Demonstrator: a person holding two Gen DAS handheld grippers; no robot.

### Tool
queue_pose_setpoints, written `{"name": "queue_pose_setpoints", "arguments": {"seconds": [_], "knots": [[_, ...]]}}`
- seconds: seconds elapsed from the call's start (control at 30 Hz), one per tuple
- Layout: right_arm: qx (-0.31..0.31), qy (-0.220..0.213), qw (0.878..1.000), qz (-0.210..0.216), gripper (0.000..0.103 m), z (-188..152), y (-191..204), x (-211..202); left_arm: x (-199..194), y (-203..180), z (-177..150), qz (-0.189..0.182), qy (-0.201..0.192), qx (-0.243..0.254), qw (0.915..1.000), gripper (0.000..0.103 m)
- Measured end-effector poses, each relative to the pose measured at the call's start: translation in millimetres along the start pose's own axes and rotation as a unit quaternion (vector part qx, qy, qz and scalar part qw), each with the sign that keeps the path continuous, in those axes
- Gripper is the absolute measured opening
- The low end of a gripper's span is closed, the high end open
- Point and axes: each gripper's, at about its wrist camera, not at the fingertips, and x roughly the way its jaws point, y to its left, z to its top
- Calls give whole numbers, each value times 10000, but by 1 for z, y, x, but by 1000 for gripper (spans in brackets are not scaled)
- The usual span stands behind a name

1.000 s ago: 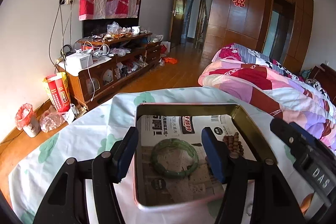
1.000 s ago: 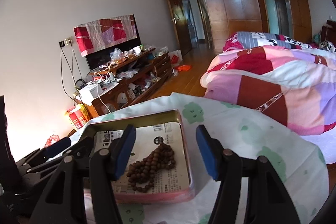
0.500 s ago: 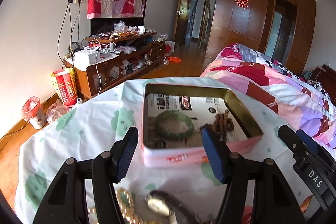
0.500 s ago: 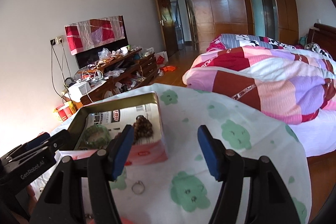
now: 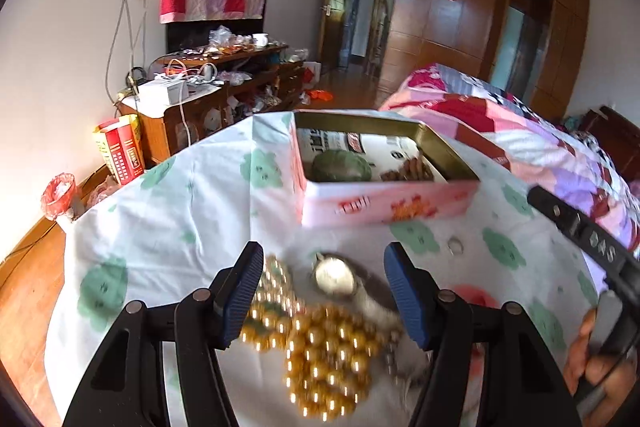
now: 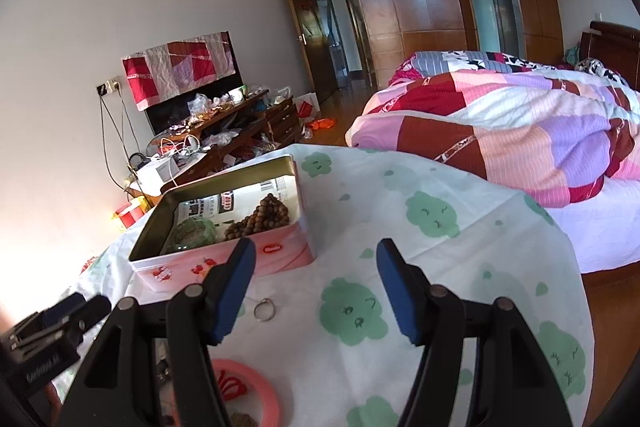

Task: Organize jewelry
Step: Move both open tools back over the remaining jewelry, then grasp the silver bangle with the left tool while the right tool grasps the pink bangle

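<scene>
On the cloth-covered desk [image 5: 168, 211], we hold both claws spread wide and empty. At twelve o'clock from our left claw [image 5: 322, 297] stands the pink tin [image 5: 384, 205], a green bangle [image 5: 340, 167] and brown beads [image 6: 260, 217] inside. Beneath that claw lie blurred gold beads [image 5: 324, 359] and a watch [image 5: 336, 277]. Only our right claw [image 6: 316, 291] shows the ring [image 6: 265, 309] sharply, and a pink hoop [image 6: 260, 387] cut off at six o'clock.

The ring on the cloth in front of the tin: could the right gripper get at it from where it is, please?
Probably yes. The ring lies alone on bare cloth, just inside the right gripper's left finger, clear of the tin. The jaws stand open and empty, so a small shift left and down should do.
</scene>
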Motion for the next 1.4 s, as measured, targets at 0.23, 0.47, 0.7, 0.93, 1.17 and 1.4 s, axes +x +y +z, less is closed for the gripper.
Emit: {"name": "queue_pose_setpoints", "arguments": {"seconds": [0.23, 0.47, 0.7, 0.93, 1.17, 1.4], "knots": [[-163, 32, 9998, 133, 66, -10, 3, -19, -15, -22, -27, -416, 359, 616, 9966, 57], [-161, 204, 9994, 230, 66, -18, 2, -24, -2, -41, -45, -472, 892, 909, 9907, 44], [-100, 214, 9994, 245, 66, -20, -1, -27, -1, -49, -50, -386, 937, 1077, 9890, 31], [5, 354, 9991, 241, 66, -19, -3, -22, -6, -44, -51, -481, 808, 987, 9907, 3], [362, 442, 9978, 350, 66, -19, -16, -19, -24, -26, -42, -747, 382, 472, 9954, 3], [211, 1143, 9904, 745, 36, -26, -9, -3, -42, -6, -27, -825, -107, -11, 9965, 3]]}}
